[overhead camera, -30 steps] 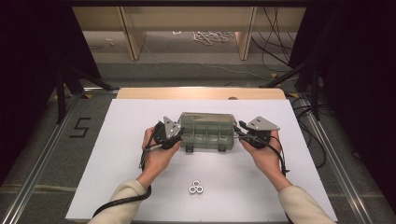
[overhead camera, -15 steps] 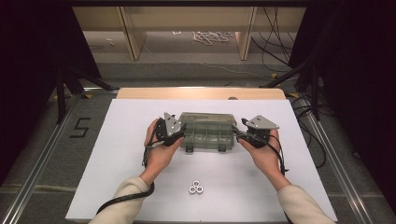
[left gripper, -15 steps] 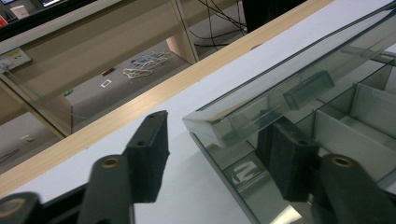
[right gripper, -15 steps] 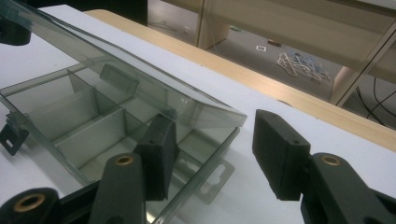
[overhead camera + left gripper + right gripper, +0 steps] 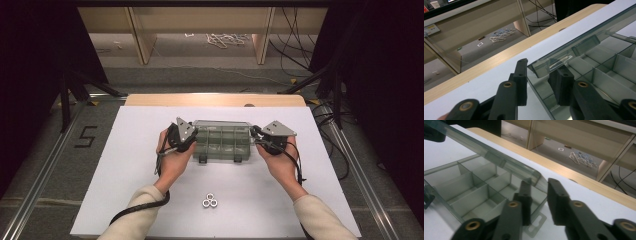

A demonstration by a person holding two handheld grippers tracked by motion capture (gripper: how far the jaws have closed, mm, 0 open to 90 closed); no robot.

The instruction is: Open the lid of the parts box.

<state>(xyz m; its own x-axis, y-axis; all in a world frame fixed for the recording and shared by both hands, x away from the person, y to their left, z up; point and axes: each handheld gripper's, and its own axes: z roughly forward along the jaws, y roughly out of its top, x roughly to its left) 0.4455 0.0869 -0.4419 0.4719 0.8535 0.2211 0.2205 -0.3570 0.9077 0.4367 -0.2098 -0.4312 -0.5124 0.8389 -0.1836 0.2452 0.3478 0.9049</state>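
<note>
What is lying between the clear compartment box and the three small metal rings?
Nothing: in the high view, bare white table separates the box from the rings.

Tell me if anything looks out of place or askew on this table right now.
Nothing looks spilled or damaged. The clear compartment box sits square on the white mat, its lid raised, with the left gripper and right gripper at its two ends. Three small metal rings lie loose on the mat, outside the box.
</note>
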